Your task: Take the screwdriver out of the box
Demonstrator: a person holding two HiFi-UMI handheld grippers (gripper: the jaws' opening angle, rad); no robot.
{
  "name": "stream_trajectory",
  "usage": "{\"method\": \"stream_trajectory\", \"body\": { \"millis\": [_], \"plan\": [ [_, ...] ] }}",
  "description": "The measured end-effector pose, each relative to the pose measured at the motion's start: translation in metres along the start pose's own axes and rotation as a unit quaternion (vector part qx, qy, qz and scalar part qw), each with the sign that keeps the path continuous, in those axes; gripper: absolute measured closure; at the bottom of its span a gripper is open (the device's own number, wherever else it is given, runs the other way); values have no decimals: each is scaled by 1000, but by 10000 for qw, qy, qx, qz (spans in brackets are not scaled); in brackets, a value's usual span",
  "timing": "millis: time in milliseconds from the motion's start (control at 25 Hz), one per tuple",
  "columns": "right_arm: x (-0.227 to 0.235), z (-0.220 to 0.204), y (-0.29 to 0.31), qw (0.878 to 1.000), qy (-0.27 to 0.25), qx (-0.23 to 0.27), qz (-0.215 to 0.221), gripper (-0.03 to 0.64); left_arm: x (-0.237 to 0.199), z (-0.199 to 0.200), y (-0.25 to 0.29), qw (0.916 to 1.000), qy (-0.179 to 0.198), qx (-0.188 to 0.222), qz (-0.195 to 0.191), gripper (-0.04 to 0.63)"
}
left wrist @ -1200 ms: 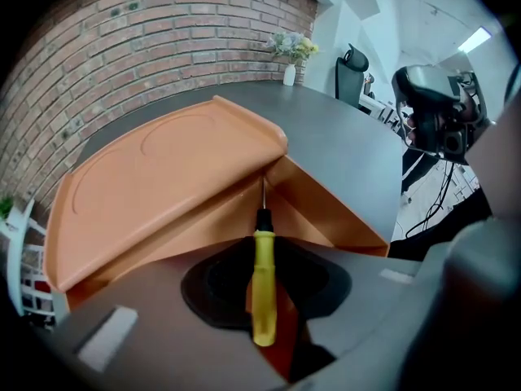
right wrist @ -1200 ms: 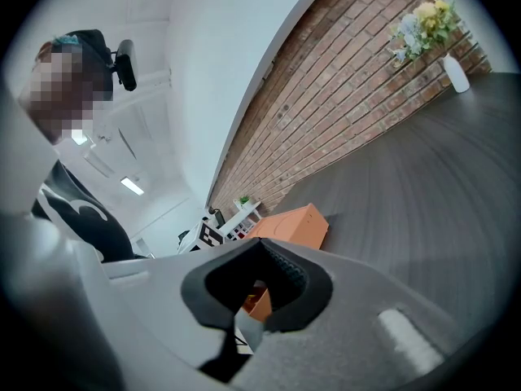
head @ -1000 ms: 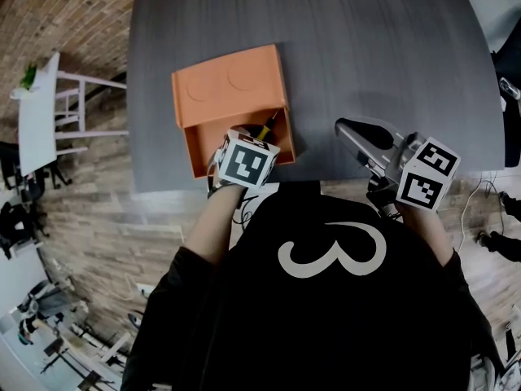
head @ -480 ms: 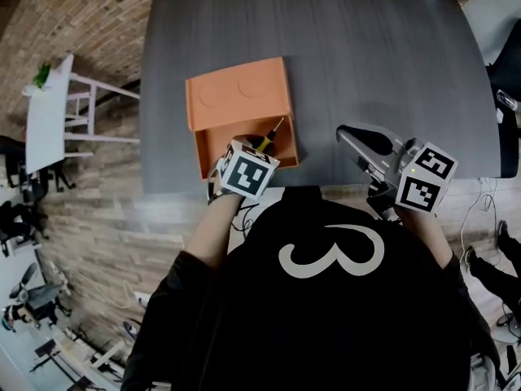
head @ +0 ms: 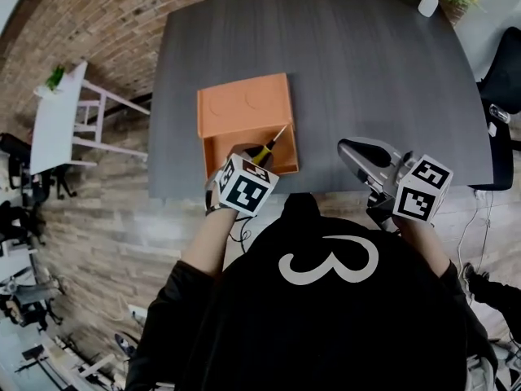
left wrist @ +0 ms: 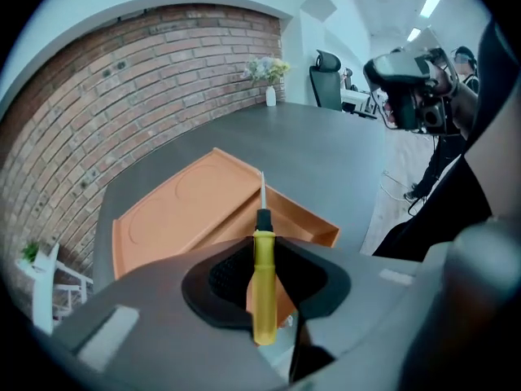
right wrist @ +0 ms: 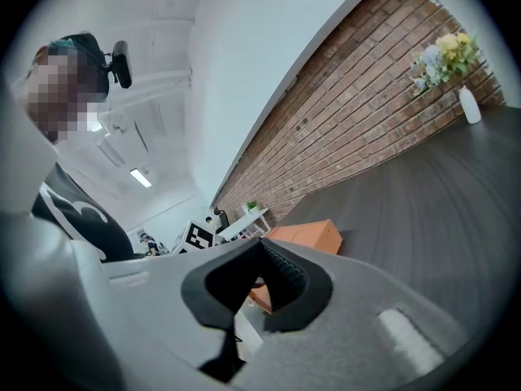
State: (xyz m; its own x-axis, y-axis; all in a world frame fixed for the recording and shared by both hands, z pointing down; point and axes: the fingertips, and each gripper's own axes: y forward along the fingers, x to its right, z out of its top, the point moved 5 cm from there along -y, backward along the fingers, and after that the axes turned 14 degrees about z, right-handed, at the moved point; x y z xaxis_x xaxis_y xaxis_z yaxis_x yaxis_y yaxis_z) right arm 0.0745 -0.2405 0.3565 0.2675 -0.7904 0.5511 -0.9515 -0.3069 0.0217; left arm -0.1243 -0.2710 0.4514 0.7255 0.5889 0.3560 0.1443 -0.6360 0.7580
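The screwdriver [head: 267,145] has a yellow handle, a black collar and a thin metal shaft. My left gripper [head: 257,158] is shut on its handle and holds it above the near part of the orange box [head: 213,150]. The shaft points away over the box's lid [head: 244,108], which lies open flat. In the left gripper view the screwdriver [left wrist: 264,283] stands upright between the pads of the left gripper [left wrist: 262,261], with the orange box [left wrist: 183,210] below it. My right gripper [head: 358,150] hovers to the right over the table's near edge, shut and empty; in its own view the right gripper [right wrist: 262,248] holds nothing.
The dark grey table [head: 366,72] ends close to the person's body. A white vase with flowers [head: 429,3] stands at its far right corner. A white side table [head: 57,120] is off to the left and a black chair [head: 501,88] to the right.
The left gripper has risen with the screwdriver, lifting it up out of the box. The right gripper rose slightly. The head camera shifted, so the table sits lower in view.
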Motion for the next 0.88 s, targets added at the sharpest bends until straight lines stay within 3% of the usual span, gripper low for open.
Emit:
{"method": "stream_trajectory", "body": {
  "millis": [240, 440, 600, 880],
  "plan": [
    [-14, -1, -3, 9998, -188, -39, 104, 615, -1, 9, -31, 9966, -665, 455, 165, 495],
    [-29, 1, -3, 9988, -434, -122, 183, 615, 10, 7, -67, 9840, -1523, 926, 52, 495],
    [-40, 7, 2, 9980, -560, -103, 270, 615, 9, 6, -97, 9644, -2270, 1350, -121, 495],
    [-53, 4, 8, 9967, -707, -161, 358, 615, 3, 15, -141, 9189, -3214, 2247, -422, 495]
  ]
}}
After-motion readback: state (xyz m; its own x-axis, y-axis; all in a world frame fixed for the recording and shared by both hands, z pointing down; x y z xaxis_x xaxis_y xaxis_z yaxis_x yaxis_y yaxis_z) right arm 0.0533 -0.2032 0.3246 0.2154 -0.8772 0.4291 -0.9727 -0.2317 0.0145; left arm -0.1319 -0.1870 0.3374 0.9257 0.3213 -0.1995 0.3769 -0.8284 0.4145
